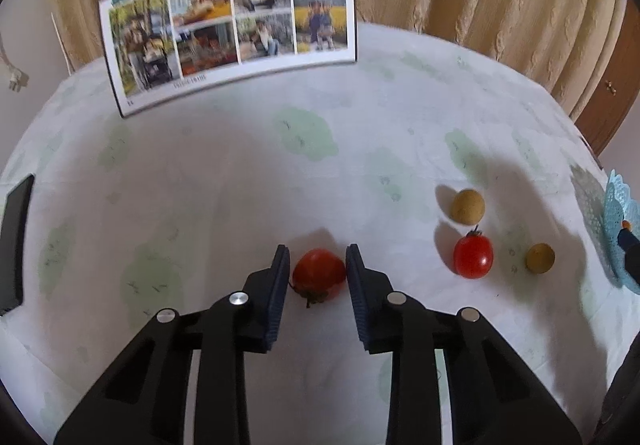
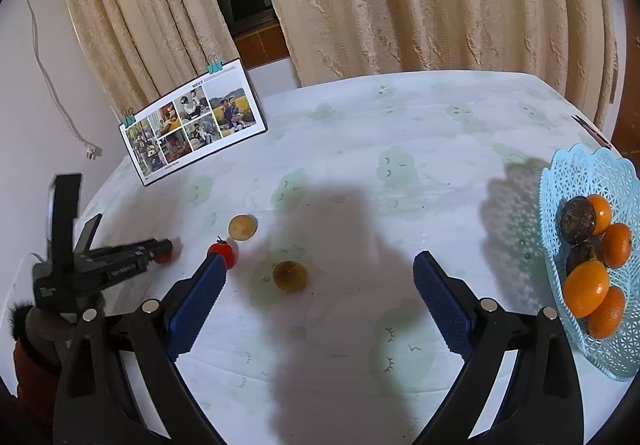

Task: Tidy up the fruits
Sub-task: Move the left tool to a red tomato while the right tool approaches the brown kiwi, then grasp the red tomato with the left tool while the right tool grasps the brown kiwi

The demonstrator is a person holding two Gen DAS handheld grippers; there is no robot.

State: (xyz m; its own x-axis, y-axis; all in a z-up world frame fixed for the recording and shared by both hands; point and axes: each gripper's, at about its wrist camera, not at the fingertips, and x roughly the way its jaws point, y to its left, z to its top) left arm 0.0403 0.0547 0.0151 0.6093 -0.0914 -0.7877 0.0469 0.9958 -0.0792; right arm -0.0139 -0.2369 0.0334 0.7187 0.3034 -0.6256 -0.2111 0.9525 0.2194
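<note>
A red tomato (image 1: 319, 273) lies on the white tablecloth, and my left gripper (image 1: 317, 251) is shut on it, one pad against each side. In the right wrist view that left gripper (image 2: 162, 251) reaches in from the left with the red fruit at its tip. A second small tomato (image 1: 473, 256) and two tan round fruits (image 1: 468, 206) (image 1: 540, 257) lie to the right. My right gripper (image 2: 320, 259) hovers open over the cloth, holding nothing. One tan fruit (image 2: 290, 276) lies just ahead, nearer its left finger. The blue lattice basket (image 2: 560, 181) at the right holds oranges and dark fruits.
A photo card (image 1: 232, 29) held by teal clips stands at the back left of the table. A dark flat device (image 1: 16, 241) lies at the left edge. Beige curtains (image 2: 400, 5) hang behind the table, and a white cord with a plug (image 2: 92, 153) hangs on the left wall.
</note>
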